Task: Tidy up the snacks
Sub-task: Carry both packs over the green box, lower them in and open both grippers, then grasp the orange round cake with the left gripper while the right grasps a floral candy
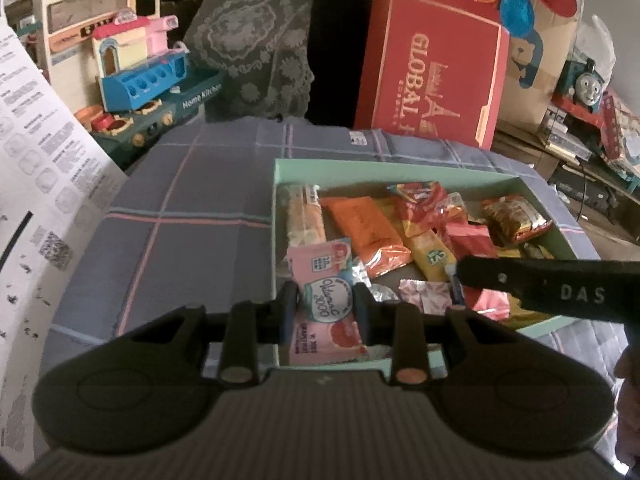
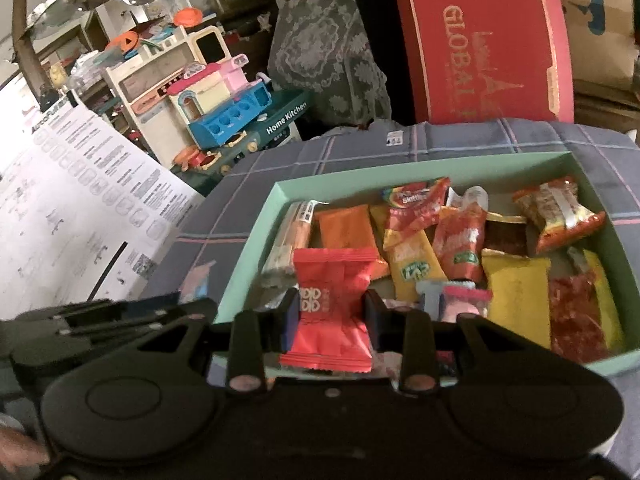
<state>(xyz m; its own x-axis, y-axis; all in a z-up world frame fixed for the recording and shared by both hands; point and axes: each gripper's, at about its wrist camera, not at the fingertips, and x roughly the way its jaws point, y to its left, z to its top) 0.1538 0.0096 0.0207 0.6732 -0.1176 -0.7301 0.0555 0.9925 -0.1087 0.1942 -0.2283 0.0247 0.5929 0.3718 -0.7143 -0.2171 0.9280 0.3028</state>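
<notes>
left wrist: pink packet (image 1: 326, 312) between claw (image 1: 325, 307) pads

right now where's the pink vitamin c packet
In the left wrist view the pink vitamin c packet is pinched in the left tongs, at the near left corner of the green box.

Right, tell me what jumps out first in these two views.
Each gripper is shut on a snack above the mint-green box: the left gripper holds a pink sachet, the right gripper a red packet. Behind the box a big red carton stands upright.
</notes>
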